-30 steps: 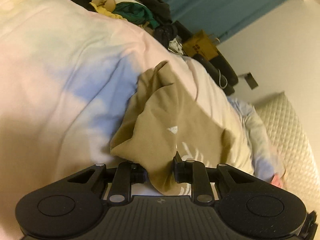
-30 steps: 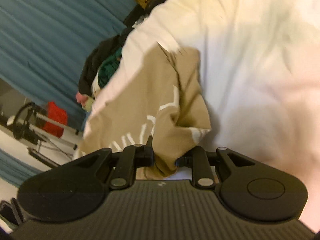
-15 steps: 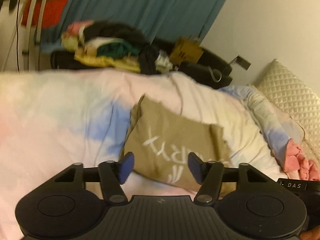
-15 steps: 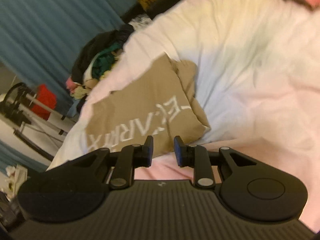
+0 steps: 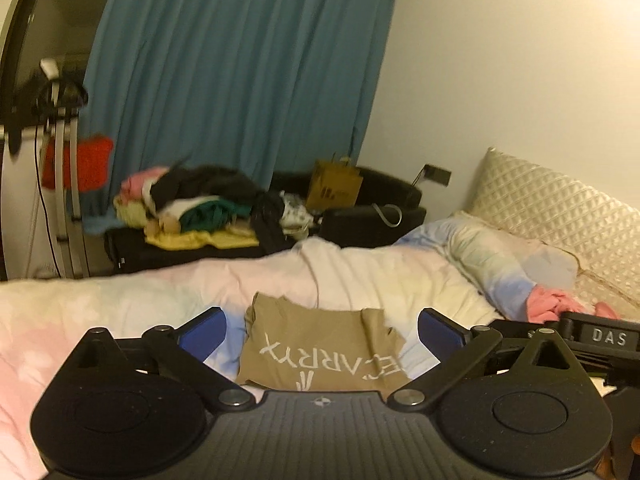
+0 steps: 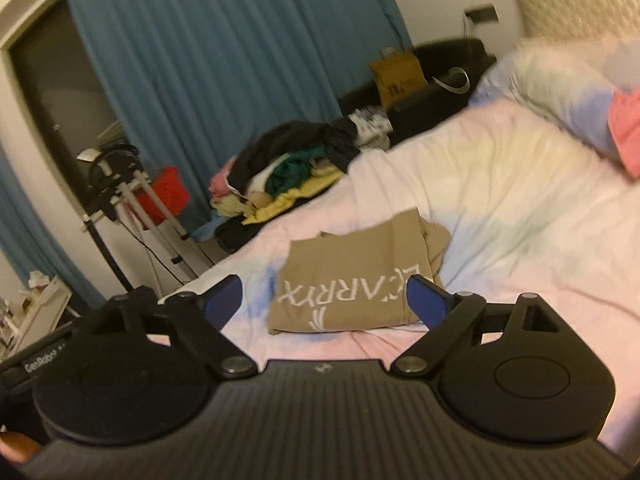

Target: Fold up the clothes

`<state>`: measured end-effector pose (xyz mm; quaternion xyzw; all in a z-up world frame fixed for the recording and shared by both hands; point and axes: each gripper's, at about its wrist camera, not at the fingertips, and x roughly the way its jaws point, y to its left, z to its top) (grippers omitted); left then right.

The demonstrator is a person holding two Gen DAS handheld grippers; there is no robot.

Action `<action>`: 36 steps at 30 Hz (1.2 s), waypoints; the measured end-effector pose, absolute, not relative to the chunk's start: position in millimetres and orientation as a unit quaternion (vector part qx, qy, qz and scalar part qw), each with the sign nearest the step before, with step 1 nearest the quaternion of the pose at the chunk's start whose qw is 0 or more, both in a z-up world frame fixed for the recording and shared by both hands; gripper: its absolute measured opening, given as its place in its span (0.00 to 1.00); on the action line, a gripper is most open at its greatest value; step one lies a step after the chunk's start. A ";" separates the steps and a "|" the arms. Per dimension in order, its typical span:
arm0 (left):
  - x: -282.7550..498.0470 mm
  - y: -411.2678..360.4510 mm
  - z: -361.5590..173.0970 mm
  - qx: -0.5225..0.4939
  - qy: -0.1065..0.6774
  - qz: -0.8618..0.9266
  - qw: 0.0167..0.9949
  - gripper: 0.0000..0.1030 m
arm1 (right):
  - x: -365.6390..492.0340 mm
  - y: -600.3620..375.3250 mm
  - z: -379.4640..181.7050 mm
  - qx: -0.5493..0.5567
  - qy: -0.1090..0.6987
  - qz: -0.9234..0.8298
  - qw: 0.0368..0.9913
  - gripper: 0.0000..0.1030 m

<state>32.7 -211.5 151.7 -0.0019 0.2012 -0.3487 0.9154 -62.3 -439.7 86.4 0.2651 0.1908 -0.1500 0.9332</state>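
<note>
A tan shirt point(image 5: 316, 344) with white lettering lies folded flat on the pastel bedspread point(image 5: 120, 304). It also shows in the right wrist view point(image 6: 352, 276). My left gripper point(image 5: 322, 330) is open and empty, held back from the shirt and above it. My right gripper point(image 6: 324, 298) is open and empty too, also drawn back from the shirt. The right gripper's body point(image 5: 592, 340) shows at the right edge of the left wrist view.
A pile of mixed clothes point(image 5: 192, 208) lies on a dark bench beyond the bed, with a brown paper bag point(image 5: 336, 188). A pillow point(image 5: 504, 264) and pink cloth point(image 5: 556, 300) lie at the head. A blue curtain point(image 5: 240, 80) hangs behind; a metal stand point(image 6: 132, 200) stands left.
Both grippers have let go of the tan shirt, opened wide and pulled back and up. The shirt now lies folded on the bed with its lettering up.
</note>
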 end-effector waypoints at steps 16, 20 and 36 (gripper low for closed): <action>-70.6 -142.8 144.9 0.007 0.144 -0.326 0.934 1.00 | -138.9 -349.1 80.8 0.129 0.111 -0.143 0.975 0.88; -80.6 -131.4 133.3 0.012 0.137 -0.314 0.939 1.00 | -141.3 -339.2 64.1 0.120 0.111 -0.144 0.976 0.88; -67.8 -121.1 99.5 0.020 0.150 -0.288 0.945 1.00 | -122.3 -314.3 22.7 0.083 0.125 -0.160 0.976 0.88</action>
